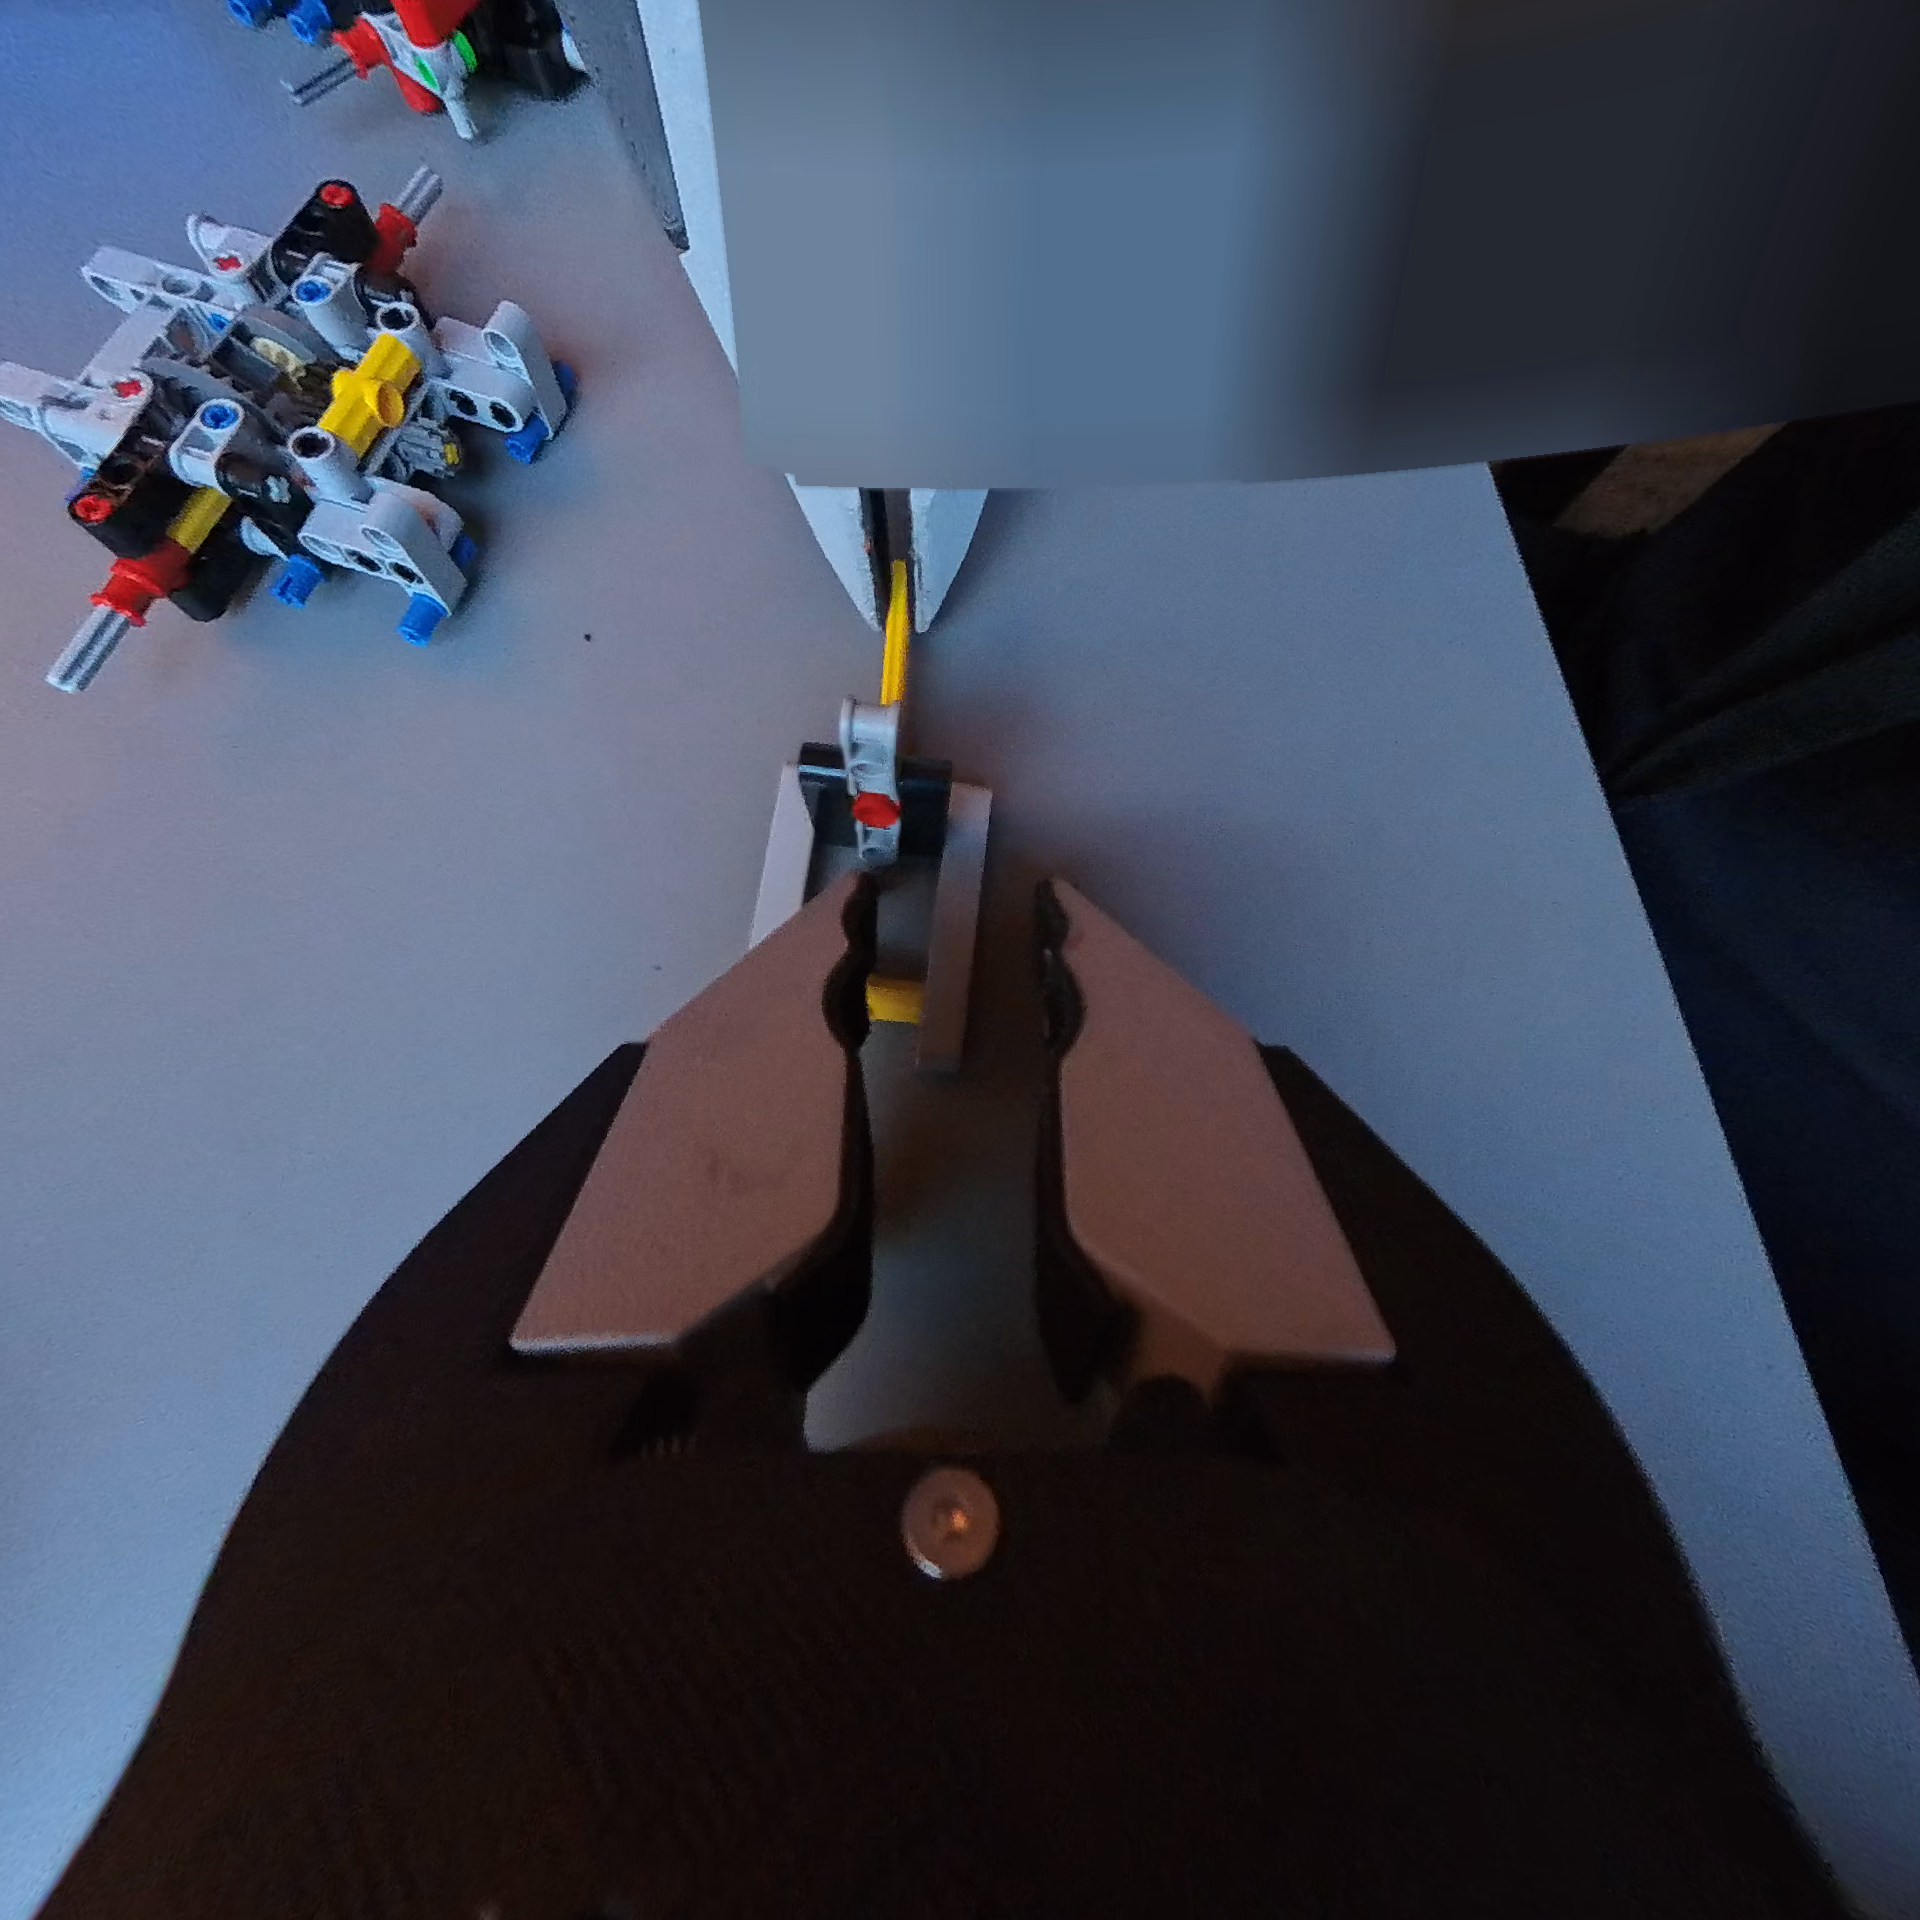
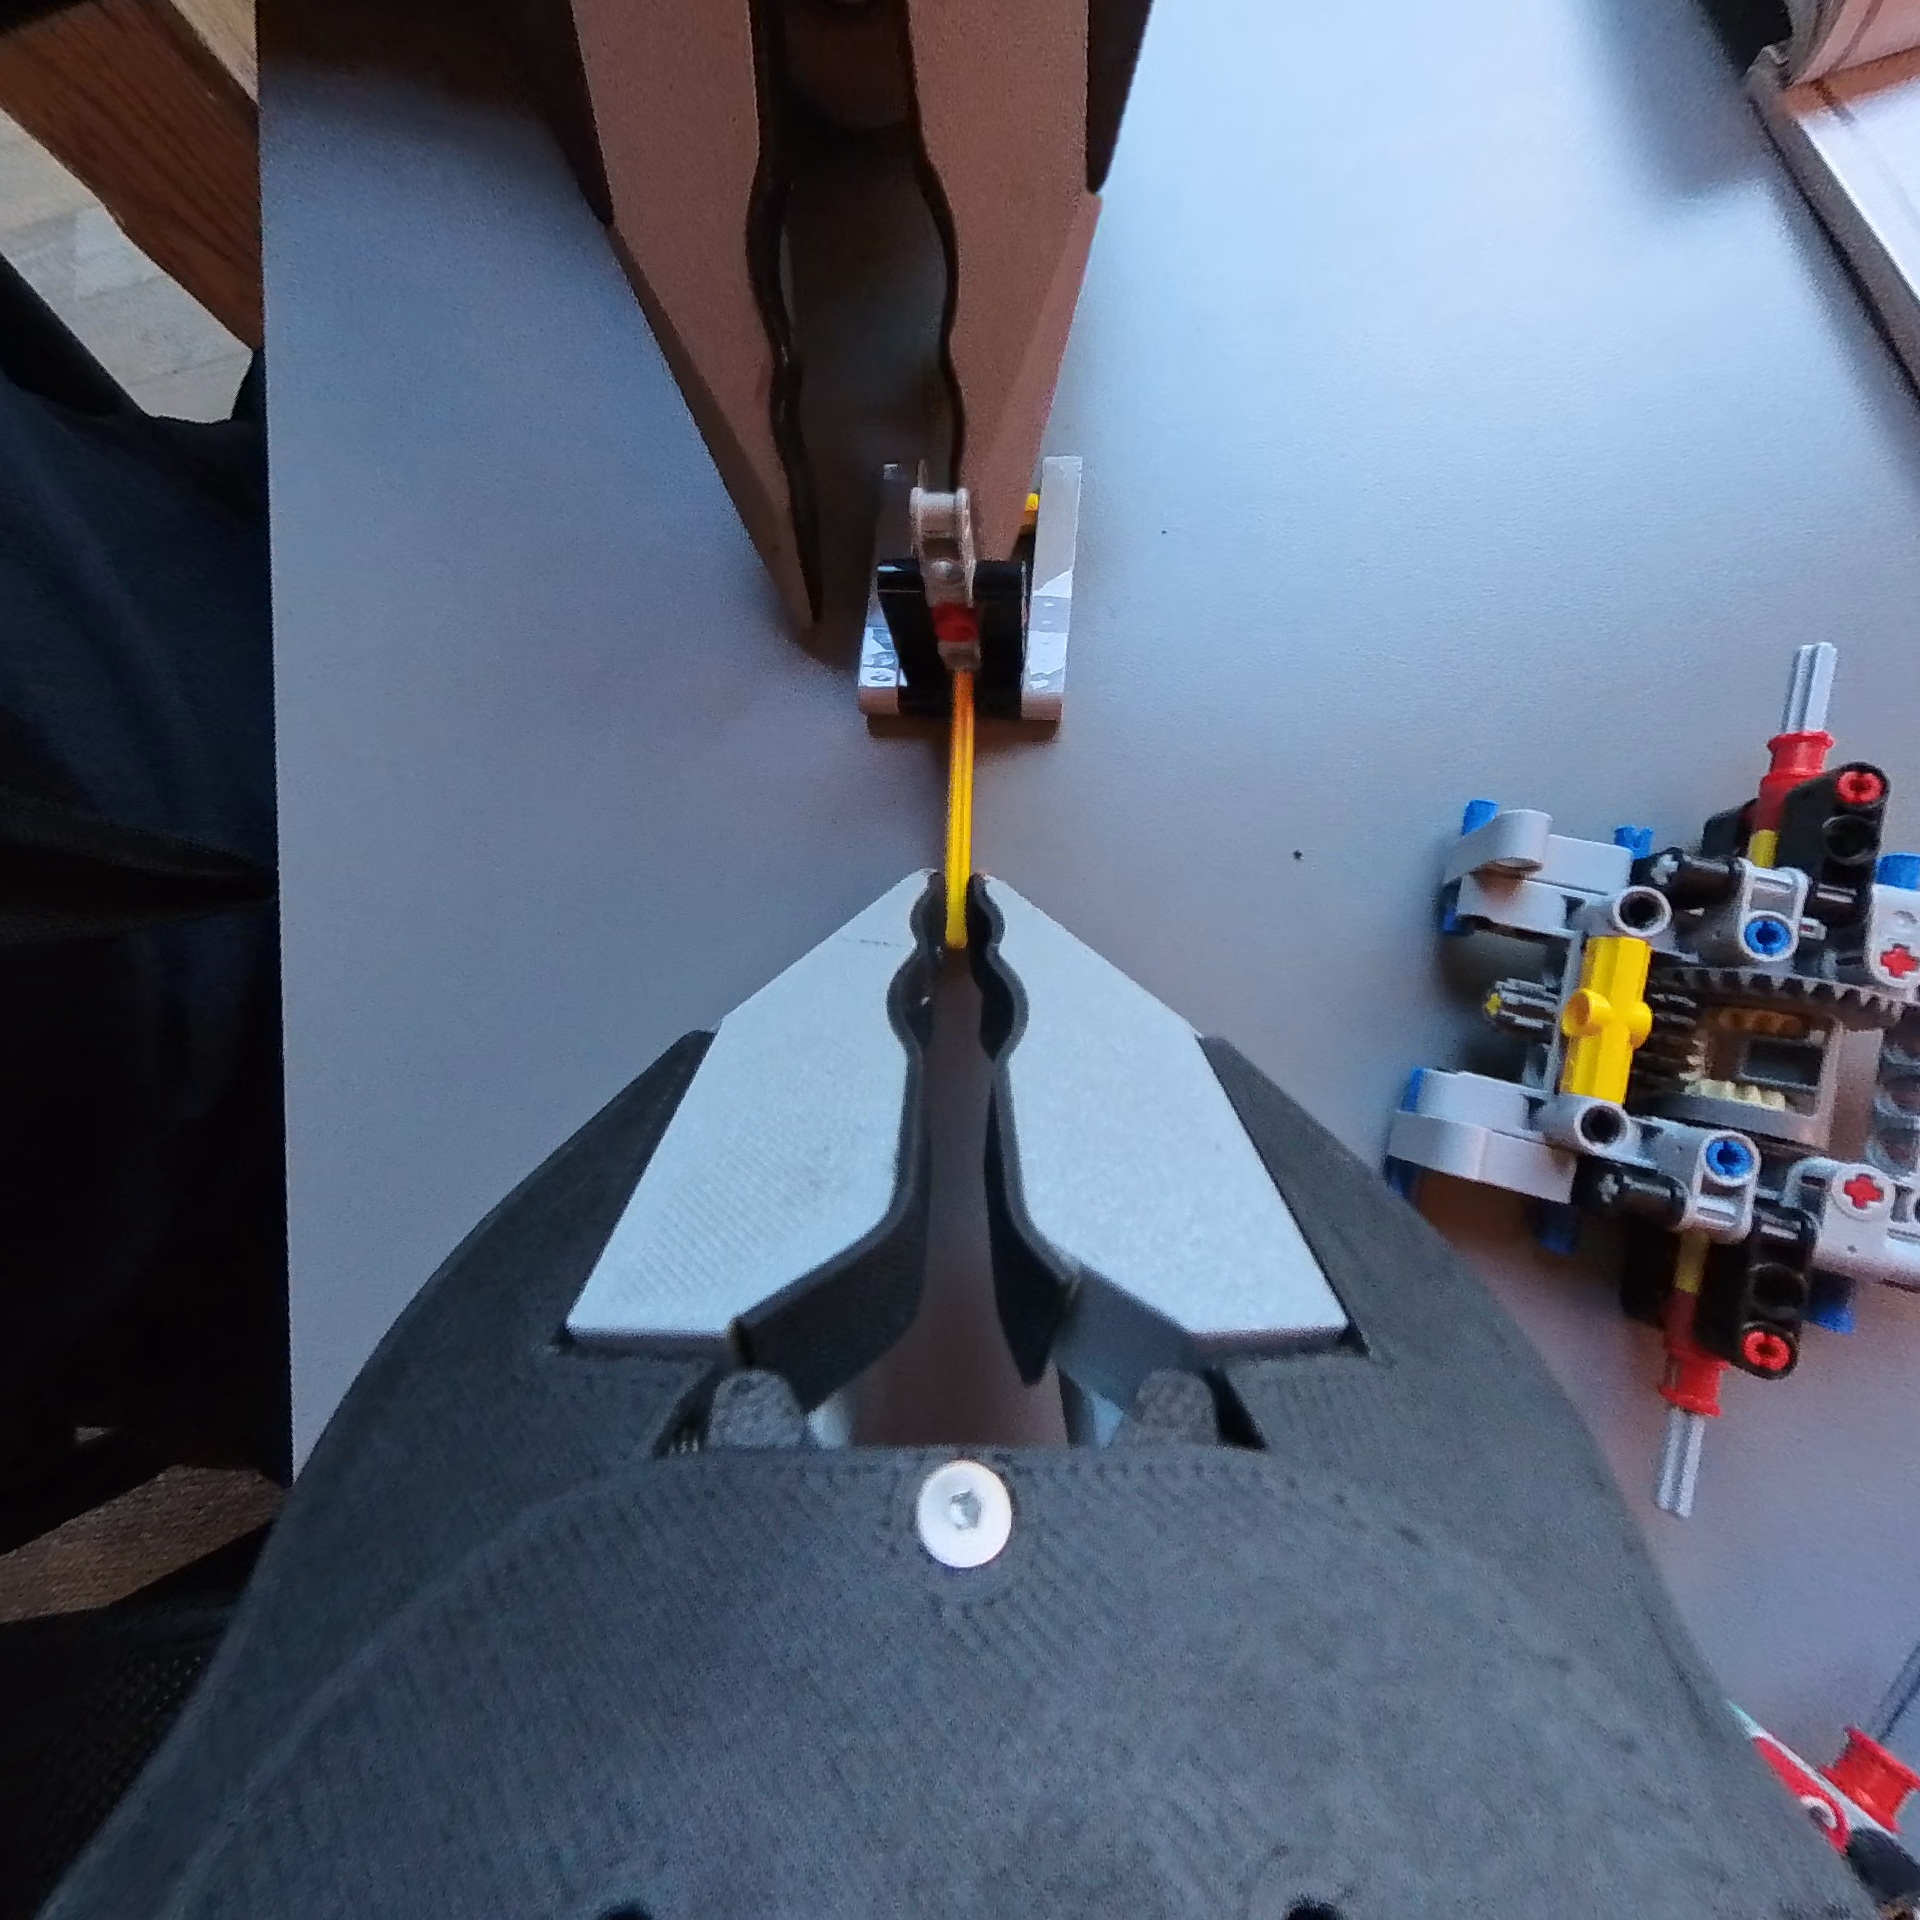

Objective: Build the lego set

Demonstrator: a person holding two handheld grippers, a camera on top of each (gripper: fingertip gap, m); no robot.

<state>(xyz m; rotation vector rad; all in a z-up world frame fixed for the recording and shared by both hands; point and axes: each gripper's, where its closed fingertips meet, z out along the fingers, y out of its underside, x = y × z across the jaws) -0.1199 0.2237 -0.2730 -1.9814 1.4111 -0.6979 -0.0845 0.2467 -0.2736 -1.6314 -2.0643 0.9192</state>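
Right wrist view: my right gripper (image 2: 958, 883) has its pads pinched on the near end of a thin yellow plastic rod (image 2: 960, 800). The rod's long axis runs straight away from me, its far end plugged into a small grey, black and red brick assembly (image 2: 961, 613) on the grey table (image 2: 520, 623).

My left gripper (image 1: 956, 894) stands spread around that assembly from the opposite side; whether its pads press, I can't tell.

Risk as I judge it: any sideways twist bends the slender rod or pops it loose. A larger multicoloured brick model (image 2: 1683, 1070) sits well apart.
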